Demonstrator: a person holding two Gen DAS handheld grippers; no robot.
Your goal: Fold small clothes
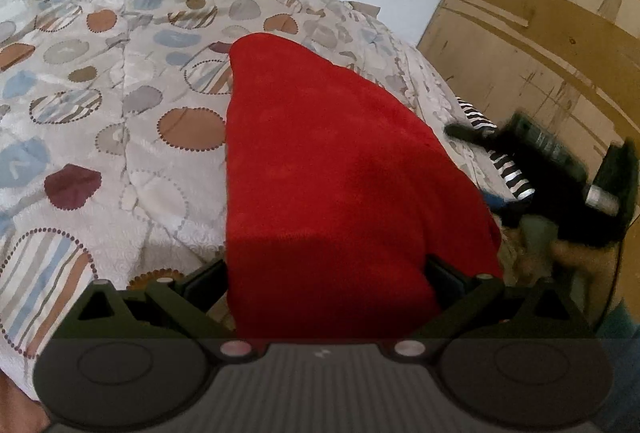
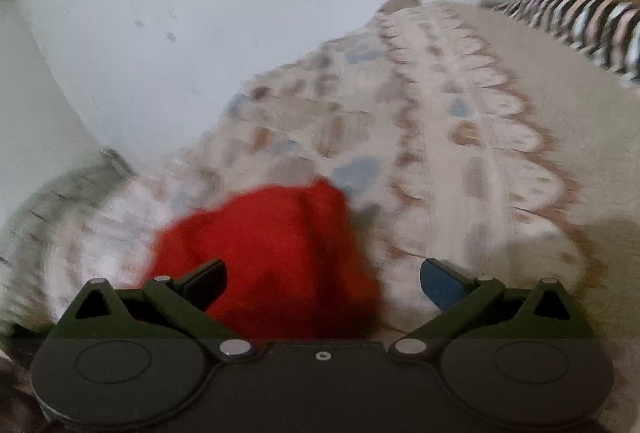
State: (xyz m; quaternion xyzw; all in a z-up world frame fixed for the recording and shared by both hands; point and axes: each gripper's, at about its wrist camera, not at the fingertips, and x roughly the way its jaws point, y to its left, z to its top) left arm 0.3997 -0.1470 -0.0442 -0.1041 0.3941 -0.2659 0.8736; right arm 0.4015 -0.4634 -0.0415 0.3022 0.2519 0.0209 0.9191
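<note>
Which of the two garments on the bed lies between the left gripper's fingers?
The red cloth. It fills the gap of the left gripper, whose fingers stand spread either side. The striped garment lies apart, off to the right by the bed edge.

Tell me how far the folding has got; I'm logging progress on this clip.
Done: the red cloth lies on the patterned bedspread as a narrowed shape, possibly folded once already, though I can't confirm it. In hand: both grippers are open, the left gripper straddling the cloth's near edge, the right gripper over its other end. Left: the striped garment lies untouched.
</note>
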